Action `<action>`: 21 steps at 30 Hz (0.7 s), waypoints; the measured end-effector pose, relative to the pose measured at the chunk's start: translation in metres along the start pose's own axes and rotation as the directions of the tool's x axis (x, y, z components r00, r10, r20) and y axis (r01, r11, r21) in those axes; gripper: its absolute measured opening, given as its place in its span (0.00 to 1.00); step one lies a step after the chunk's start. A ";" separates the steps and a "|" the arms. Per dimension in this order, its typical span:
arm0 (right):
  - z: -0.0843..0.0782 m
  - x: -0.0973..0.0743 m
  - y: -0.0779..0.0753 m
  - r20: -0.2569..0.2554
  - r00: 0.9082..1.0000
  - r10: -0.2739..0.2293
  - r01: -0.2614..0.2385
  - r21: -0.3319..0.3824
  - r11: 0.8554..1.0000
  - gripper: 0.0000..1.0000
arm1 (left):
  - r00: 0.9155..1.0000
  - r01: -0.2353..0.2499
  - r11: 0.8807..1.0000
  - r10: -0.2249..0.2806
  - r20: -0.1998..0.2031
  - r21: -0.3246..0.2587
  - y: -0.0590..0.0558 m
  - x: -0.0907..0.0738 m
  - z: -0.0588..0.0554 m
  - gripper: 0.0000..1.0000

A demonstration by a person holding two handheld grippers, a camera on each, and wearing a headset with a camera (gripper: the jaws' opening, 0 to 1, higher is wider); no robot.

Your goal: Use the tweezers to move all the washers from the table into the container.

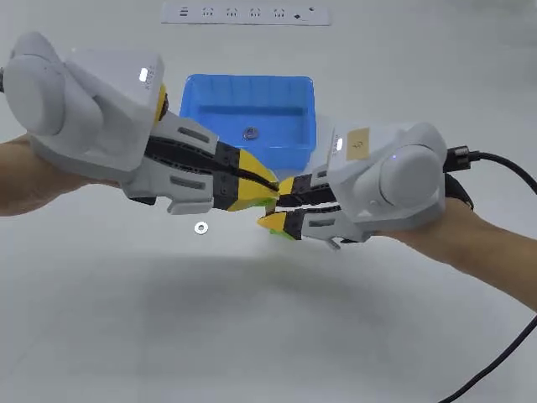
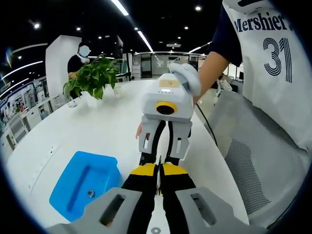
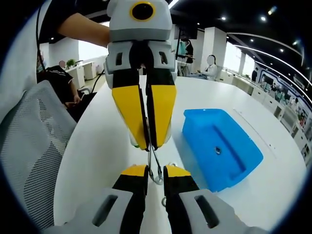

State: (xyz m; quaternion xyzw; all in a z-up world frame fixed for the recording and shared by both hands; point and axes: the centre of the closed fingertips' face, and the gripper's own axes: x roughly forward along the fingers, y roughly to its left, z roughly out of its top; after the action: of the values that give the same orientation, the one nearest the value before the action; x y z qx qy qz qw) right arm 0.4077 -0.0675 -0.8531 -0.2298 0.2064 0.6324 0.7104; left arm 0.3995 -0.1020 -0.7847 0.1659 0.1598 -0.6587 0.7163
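Jaws of left gripper (image 3: 148, 141) and right gripper (image 3: 155, 171) clench tweezers (image 3: 153, 163) — container (image 1: 289, 156) holds one washer (image 1: 250, 133).

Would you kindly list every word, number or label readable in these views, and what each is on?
"Mershier", possibly cut off, on the person's white jersey.
"31" on the same jersey.
On the right hand-held gripper, a tan sticker: too small to read.
Markings on the white strip: too small to read.
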 end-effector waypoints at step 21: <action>0.002 0.003 0.002 0.012 1.000 -0.002 0.001 0.051 0.999 0.11 | 1.000 0.007 0.998 -0.006 0.004 -0.061 0.000 -0.005 -0.004 0.06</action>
State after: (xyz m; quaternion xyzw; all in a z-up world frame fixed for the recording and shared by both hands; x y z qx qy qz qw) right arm 0.4064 -0.0636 -0.8531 -0.2079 0.2183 0.6278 0.7177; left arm 0.3991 -0.0959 -0.7858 0.1420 0.1790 -0.6561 0.7192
